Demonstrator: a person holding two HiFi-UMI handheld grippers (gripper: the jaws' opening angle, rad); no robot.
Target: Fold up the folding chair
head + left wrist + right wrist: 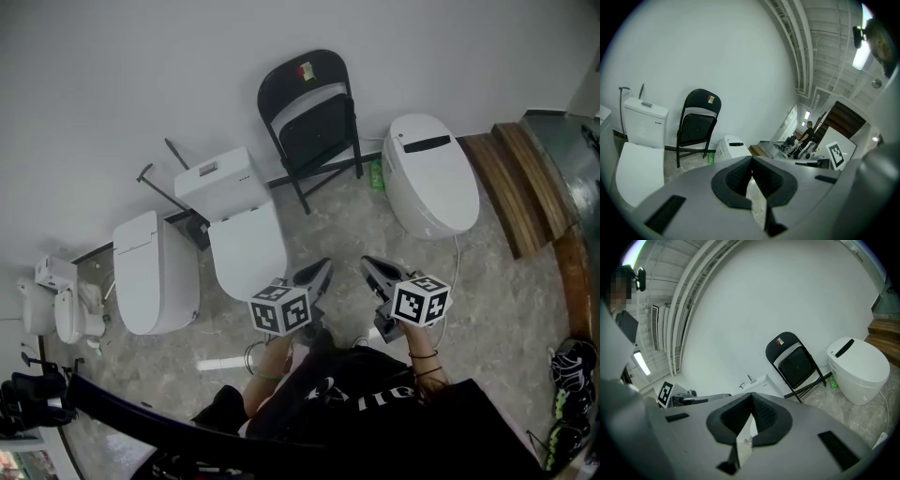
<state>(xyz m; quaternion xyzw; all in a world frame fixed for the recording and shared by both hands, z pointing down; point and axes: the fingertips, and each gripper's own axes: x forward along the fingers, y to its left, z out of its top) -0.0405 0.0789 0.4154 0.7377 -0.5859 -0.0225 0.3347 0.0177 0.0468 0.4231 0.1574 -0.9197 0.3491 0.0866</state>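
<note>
A black folding chair (314,122) stands against the white wall between two toilets, its seat tipped up close to its back. It also shows in the left gripper view as the chair (697,124) and in the right gripper view as the chair (797,363). My left gripper (321,272) and right gripper (371,268) are held side by side well short of the chair, both pointing toward it. The left gripper (751,161) has its jaws shut with nothing between them. The right gripper (751,399) is also shut and empty.
A white toilet with a cistern (239,220) stands left of the chair, with another toilet (155,272) further left. A rounded white toilet (431,173) sits to the chair's right, a green bottle (376,174) beside it. Wooden steps (525,183) rise at the right.
</note>
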